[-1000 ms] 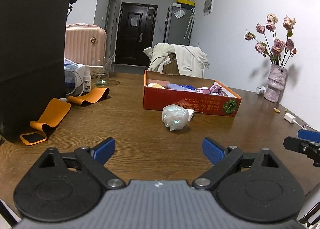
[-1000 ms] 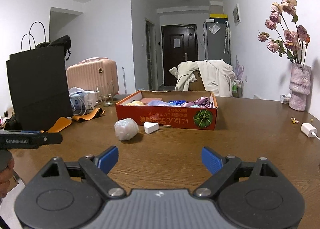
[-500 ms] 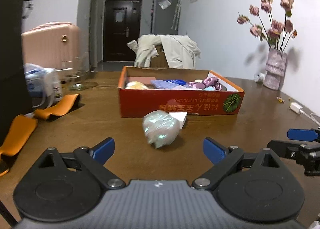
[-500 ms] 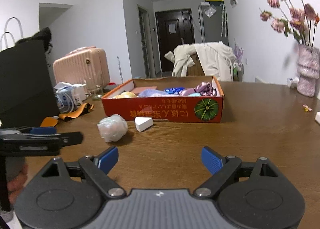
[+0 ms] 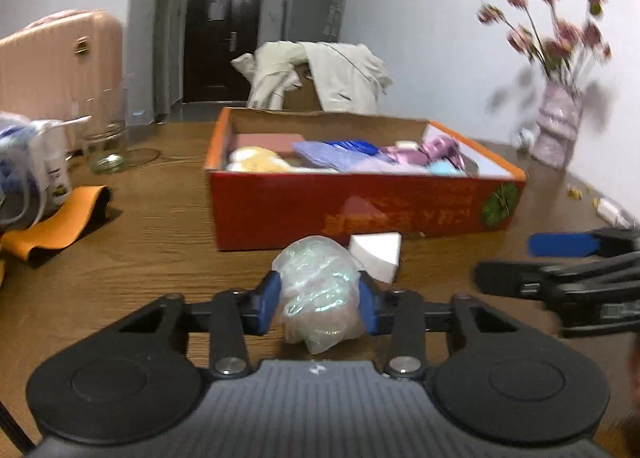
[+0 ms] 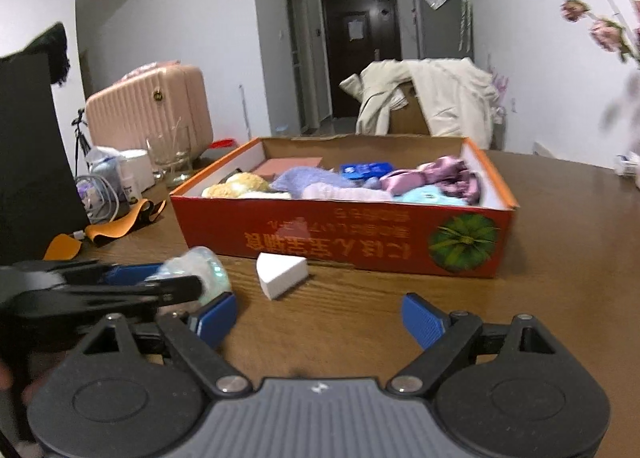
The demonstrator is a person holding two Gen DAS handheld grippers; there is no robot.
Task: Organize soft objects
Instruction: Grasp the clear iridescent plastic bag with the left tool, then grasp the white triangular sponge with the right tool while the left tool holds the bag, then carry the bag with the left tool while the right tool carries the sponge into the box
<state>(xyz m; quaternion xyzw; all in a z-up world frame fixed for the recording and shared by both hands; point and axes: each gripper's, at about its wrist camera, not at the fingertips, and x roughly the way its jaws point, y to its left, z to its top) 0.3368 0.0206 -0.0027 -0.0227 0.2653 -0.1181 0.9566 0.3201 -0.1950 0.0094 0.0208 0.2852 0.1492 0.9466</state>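
Now bench (image 5: pixel 152 242) carrying red box (image 5: pixel 360 209) holding soft items. Left tool (image 5: pixel 318 300) closing, blue pads pinching plastic-wrapped bundle (image 5: pixel 318 290) lying on bench just before box. Right tool (image 6: pixel 316 318) standing spread, gripping nothing. White wedge sponge (image 6: pixel 282 272) sitting beside bundle, near box front.

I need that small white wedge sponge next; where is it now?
The white wedge sponge lies on the table just before the red box, right of the crinkly bag between the left gripper fingers.
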